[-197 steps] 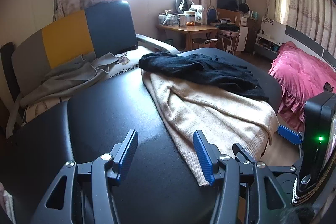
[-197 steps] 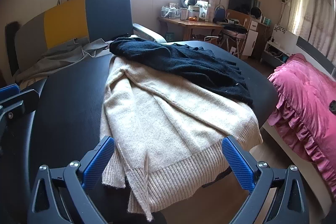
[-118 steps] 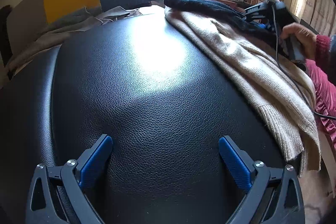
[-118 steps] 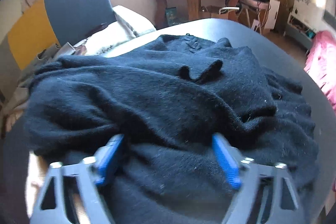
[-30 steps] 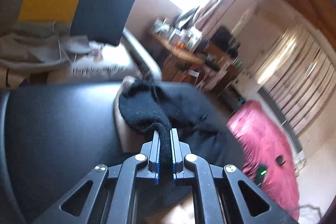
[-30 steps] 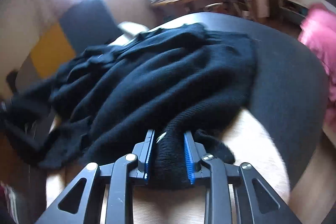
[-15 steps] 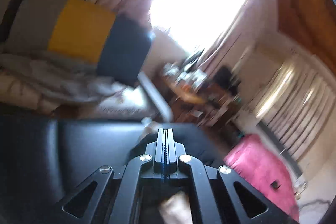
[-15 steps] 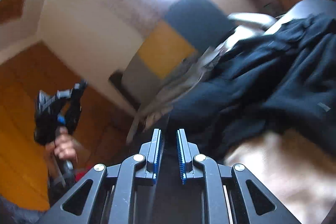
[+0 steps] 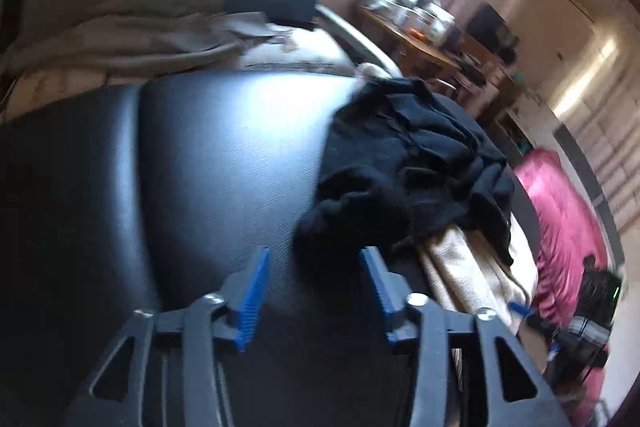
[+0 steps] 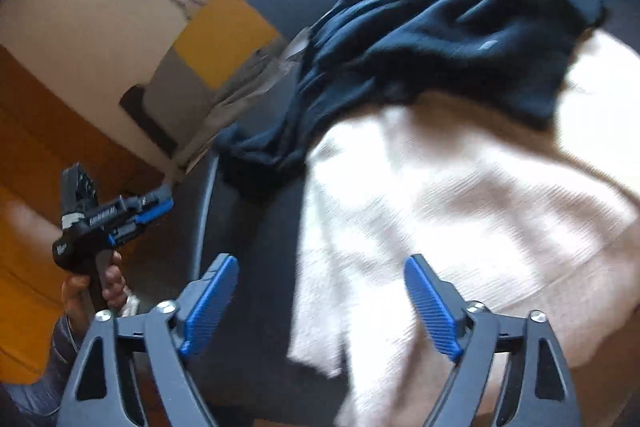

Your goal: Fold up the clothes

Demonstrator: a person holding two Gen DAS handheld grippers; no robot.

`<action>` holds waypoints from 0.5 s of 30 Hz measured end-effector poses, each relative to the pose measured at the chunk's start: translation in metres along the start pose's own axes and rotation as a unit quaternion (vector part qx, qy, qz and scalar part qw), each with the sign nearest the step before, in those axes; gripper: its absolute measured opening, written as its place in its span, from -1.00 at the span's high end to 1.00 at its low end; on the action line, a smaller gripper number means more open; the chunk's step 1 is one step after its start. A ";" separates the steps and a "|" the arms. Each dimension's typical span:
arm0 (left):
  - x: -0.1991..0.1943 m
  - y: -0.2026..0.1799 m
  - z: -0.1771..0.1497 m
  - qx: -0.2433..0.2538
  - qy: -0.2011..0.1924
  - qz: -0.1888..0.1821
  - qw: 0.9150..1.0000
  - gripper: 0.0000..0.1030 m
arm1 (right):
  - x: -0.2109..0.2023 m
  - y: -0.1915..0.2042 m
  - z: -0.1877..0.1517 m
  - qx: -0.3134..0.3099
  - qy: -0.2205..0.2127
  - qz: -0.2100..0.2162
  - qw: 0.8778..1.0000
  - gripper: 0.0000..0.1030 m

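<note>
- Both grippers are sitting spread apart now, after being pinched nearly shut half a second ago and clamped on black knit a second ago, so the black sweater is out of both grips and is lying bunched on the black leather table.
- Left gripper is hanging with its blue pads wide and nothing between them that it is actually squeezing; the near tip of the black sweater is sitting just ahead of the gap, looking like it is resting on the leather rather than being held.
- Right gripper is also gaping open, hovering over the near edge of the cream sweater, with bare table showing under its left pad.
- From the right wrist view the black sweater is draping partly over the far side of the cream one and partly spilling onto the table toward the sofa, so the two garments are still overlapping.
- Left gripper is also showing up in that view, held in the person's hand off the table's left edge.
- Progress-wise, it is looking like very early days: the black sweater is crumpled, not spread flat, and no clean fold is showing on either piece.
- Still remaining, by the look of it: getting the black one fully clear of the cream one, flattening it out, folding it, then doing the same for the cream sweater.
- Everything is motion-blurred, so finer details like sleeves or collar are hard to call.
</note>
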State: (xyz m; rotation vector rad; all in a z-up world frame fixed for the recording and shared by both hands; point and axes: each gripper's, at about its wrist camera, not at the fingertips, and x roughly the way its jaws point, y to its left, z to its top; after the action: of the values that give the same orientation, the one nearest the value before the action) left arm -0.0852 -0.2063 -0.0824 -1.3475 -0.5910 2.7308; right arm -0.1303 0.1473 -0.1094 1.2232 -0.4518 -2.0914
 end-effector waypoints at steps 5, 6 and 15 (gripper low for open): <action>0.049 -0.023 0.021 0.037 0.021 0.030 0.999 -0.13 | 0.006 -0.011 0.053 -0.059 -0.039 -0.080 0.994 -1.00; 0.061 -0.026 0.027 0.037 0.028 0.038 0.998 -0.13 | 0.010 -0.012 0.065 -0.074 -0.045 -0.100 0.991 -1.00; 0.109 -0.013 0.034 -0.001 0.045 0.021 0.999 -0.13 | 0.070 -0.003 0.179 -0.208 -0.112 -0.219 0.947 -1.00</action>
State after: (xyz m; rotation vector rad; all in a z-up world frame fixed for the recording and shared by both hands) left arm -0.1810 -0.1828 -0.1414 -1.4904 -0.5666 2.6845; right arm -0.3100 0.0945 -0.0653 0.8931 0.1880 -2.5454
